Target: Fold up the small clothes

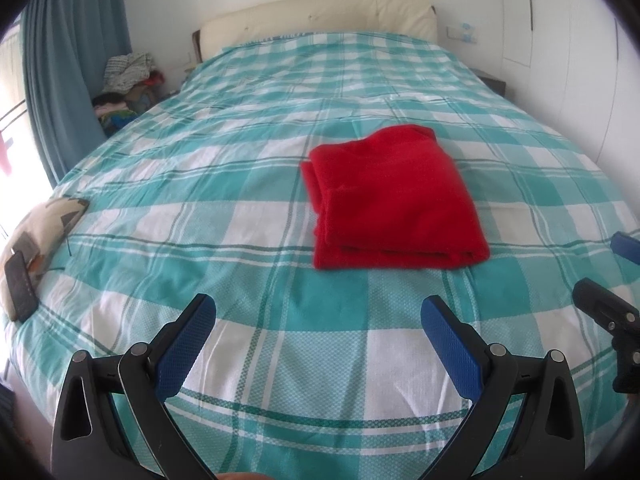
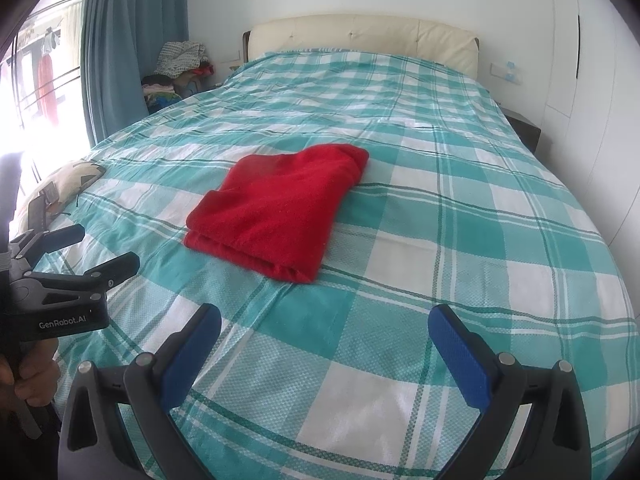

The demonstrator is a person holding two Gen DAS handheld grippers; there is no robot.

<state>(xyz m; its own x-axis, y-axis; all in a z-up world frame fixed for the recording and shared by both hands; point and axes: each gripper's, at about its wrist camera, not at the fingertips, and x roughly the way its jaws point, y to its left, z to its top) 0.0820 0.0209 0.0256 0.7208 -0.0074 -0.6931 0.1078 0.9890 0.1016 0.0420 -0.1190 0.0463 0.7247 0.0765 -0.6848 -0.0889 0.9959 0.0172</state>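
The red garment [image 1: 394, 204] lies folded in a compact rectangle on the bed [image 1: 240, 216], so I judge the fold complete. Next move: smooth it or set it aside. My left gripper [image 1: 318, 318] and right gripper [image 2: 324, 326] hover short of it, both spread wide and holding nothing.

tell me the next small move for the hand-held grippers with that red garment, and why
Probably none on the fabric: hold both back, or lift them away. The red garment already lies folded in a compact stack on the checked bedspread, its layered edges fairly even. The left hand-held gripper and right hand-held gripper are open, empty and short of it, so another fold looks unnecessary.
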